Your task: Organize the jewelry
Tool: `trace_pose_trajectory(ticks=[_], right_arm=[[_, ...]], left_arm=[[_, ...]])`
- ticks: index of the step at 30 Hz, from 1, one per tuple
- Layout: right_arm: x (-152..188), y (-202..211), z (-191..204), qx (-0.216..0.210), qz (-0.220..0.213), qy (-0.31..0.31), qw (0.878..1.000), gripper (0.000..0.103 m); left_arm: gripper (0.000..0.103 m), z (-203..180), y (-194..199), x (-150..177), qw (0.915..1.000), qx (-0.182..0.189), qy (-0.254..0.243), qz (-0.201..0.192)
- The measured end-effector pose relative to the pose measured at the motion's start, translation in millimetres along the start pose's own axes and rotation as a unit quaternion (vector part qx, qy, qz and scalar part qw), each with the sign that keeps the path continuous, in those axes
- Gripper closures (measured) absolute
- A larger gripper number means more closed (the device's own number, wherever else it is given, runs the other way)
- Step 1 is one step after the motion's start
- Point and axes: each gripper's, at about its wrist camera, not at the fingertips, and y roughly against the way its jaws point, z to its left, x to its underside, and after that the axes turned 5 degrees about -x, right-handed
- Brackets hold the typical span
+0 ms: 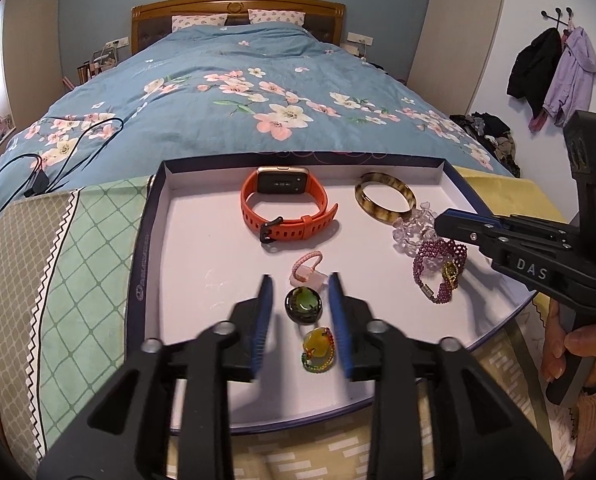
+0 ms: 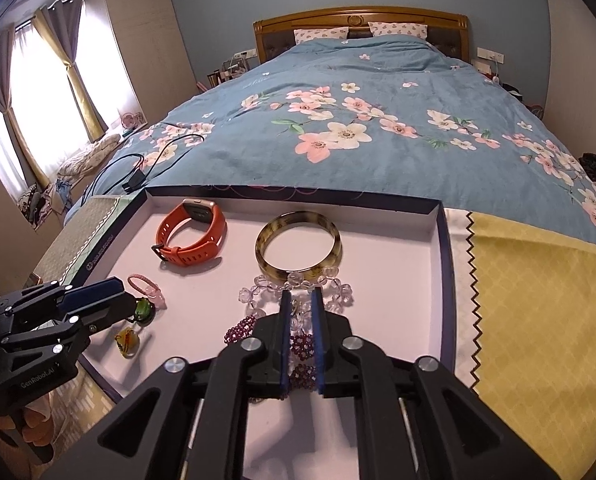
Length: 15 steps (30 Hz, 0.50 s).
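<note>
In the shallow cardboard tray (image 1: 154,240), the left gripper (image 1: 301,280) spreads around a glossy round green ring (image 1: 303,305), while the right gripper (image 2: 299,294) stands slightly parted over a knobbly purple beaded bracelet (image 1: 441,270) running near-to-far.

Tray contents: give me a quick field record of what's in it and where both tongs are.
tray: shallow white-lined box lid on the bed
far row: orange watch; tortoiseshell bangle
right side: clear bead bracelet; purple bead bracelet
near centre: pink ring; dark green ring; yellow ring
left tongs: open, straddling the dark green ring
right tongs: open, over the purple bead bracelet
</note>
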Motion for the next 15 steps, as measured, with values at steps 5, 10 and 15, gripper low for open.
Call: trace_pose_trajectory(ticks=[5, 10, 15], right_arm=[[5.0, 17.2, 4.2, -0.001, -0.021, 0.006, 1.0, 0.07], [15.9, 45.7, 17.3, 0.006, -0.061, 0.023, 0.998, 0.036], [29.5, 67.8, 31.0, 0.014, -0.088, 0.041, 0.995, 0.017]], left_arm=[[0.053, 2.3, 13.0, 2.6, 0.9998, -0.001, 0.004, -0.019], [0.022, 2.4, 40.1, 6.8, 0.9983, -0.007, 0.004, -0.058], [0.005, 2.7, 74.3, 14.1, 0.9944, -0.024, 0.002, -0.103]])
